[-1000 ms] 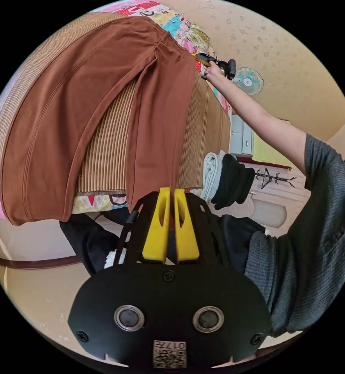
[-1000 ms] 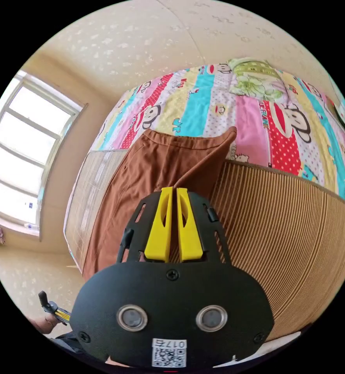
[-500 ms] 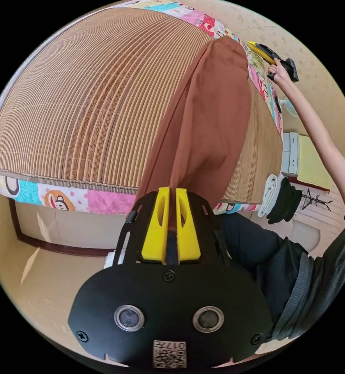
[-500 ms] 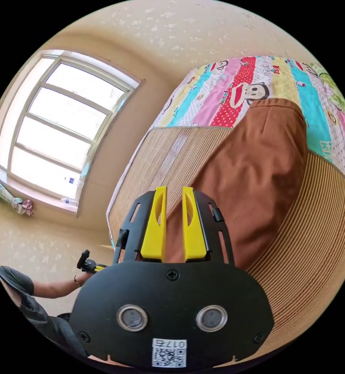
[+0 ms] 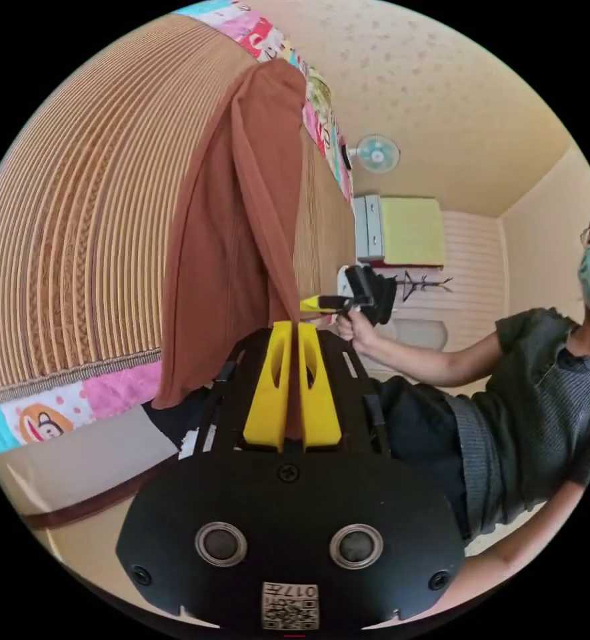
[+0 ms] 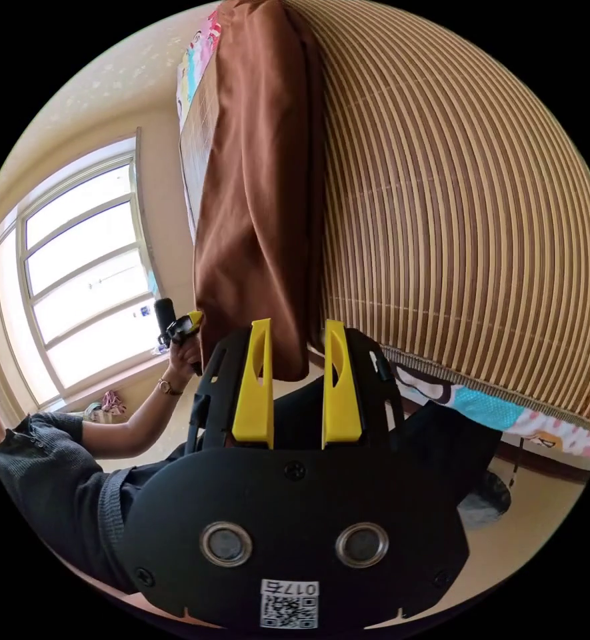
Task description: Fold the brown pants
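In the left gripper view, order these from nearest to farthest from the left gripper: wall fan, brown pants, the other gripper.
1. Brown pants, clamped between the left gripper jaws.
2. Other yellow-and-black gripper, just right.
3. Pale blue wall fan, high on the far wall.

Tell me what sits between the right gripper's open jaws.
In the right gripper view, the brown pants' hanging end sits between the right gripper's open jaws.
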Action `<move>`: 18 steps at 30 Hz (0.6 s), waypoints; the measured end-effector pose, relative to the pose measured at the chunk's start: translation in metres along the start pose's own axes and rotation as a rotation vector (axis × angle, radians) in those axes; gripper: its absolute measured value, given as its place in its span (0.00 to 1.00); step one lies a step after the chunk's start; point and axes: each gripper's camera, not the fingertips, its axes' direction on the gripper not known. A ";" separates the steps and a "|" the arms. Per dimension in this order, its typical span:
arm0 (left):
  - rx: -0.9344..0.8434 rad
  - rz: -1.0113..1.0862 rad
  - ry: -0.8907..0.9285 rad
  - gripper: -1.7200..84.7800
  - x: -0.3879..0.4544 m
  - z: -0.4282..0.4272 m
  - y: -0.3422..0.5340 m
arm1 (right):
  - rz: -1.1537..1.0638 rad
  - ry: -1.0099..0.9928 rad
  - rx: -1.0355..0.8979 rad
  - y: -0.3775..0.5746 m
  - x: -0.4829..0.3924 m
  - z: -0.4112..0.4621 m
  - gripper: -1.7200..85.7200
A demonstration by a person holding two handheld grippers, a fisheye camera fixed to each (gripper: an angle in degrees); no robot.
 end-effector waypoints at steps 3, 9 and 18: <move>-0.003 -0.199 -0.251 0.01 -0.035 -0.007 0.010 | 0.013 0.006 0.006 0.000 0.000 0.020 0.15; -0.107 -0.236 -0.356 0.01 -0.027 0.000 -0.017 | -0.039 0.070 -0.067 -0.028 -0.008 0.057 0.13; -0.324 0.033 -0.327 0.01 0.038 0.002 -0.028 | -0.187 0.085 -0.046 -0.015 -0.027 0.017 0.04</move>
